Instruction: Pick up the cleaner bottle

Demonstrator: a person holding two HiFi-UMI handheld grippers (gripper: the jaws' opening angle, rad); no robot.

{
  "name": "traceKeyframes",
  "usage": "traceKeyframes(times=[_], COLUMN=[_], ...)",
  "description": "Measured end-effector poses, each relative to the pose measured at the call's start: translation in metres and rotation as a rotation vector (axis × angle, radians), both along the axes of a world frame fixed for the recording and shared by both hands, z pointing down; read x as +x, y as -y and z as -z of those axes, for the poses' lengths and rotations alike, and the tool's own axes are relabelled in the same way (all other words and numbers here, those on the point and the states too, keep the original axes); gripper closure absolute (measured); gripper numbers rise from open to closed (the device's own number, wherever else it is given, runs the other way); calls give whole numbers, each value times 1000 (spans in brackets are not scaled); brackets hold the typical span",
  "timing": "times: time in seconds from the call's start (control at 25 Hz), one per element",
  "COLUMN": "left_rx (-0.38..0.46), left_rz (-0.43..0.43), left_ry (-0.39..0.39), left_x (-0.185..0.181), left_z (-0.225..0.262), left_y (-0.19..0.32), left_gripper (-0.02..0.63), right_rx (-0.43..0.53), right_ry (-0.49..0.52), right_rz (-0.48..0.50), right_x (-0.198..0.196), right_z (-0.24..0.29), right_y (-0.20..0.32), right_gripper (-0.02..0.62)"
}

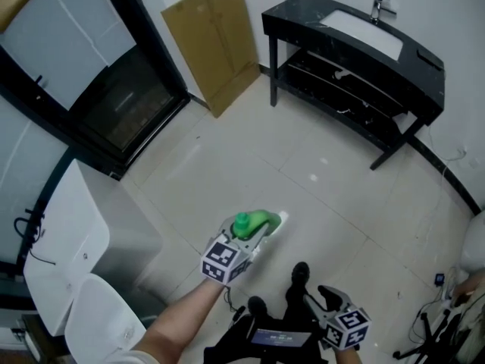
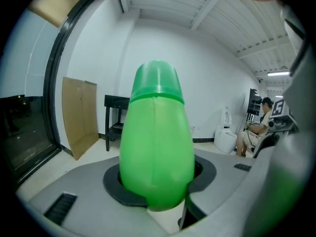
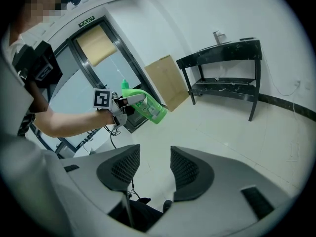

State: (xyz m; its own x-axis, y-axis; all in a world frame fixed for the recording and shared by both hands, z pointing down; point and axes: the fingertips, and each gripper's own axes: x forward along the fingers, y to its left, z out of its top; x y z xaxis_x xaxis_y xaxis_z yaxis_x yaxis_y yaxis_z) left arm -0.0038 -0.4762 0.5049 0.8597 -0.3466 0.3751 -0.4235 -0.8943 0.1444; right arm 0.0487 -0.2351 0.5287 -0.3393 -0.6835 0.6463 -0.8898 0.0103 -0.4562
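A green cleaner bottle [image 1: 255, 223] with a green cap is held off the floor, lying tilted in my left gripper [image 1: 246, 240]. In the left gripper view the bottle [image 2: 157, 142] fills the middle, wedged between the dark pads [image 2: 114, 184], so that gripper is shut on it. From the right gripper view I see the same bottle [image 3: 147, 106] raised at arm's length in the left gripper [image 3: 129, 104]. My right gripper [image 1: 327, 300] hangs low at the bottom right; its jaws stand apart with nothing between them [image 3: 154, 171].
A black vanity table with a white sink [image 1: 362, 35] stands against the far wall. A flat cardboard sheet [image 1: 212, 42] leans beside a dark glass door [image 1: 114, 97]. White furniture [image 1: 83, 249] stands at the left. Cables and a wheeled chair base [image 1: 436, 336] lie at the right. A seated person [image 2: 254, 130] is at the far side.
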Motion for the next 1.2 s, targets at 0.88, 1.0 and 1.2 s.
traceKeyframes(times=[0.88,1.0,1.2], left_rx=[37,48,73], left_rz=[65,66,52], left_ry=[-24,-32,-45], left_x=[-20,-22,-21], left_z=[86,97,118], left_y=[-8,-8,-7], left_gripper=[449,449,449], right_rx=[71,86,104], right_ry=[-40,-43,-46], right_rz=[34,43,47], right_x=[9,8,6], right_z=[58,63,75], right_y=[6,8,10], right_gripper=[396,396,396])
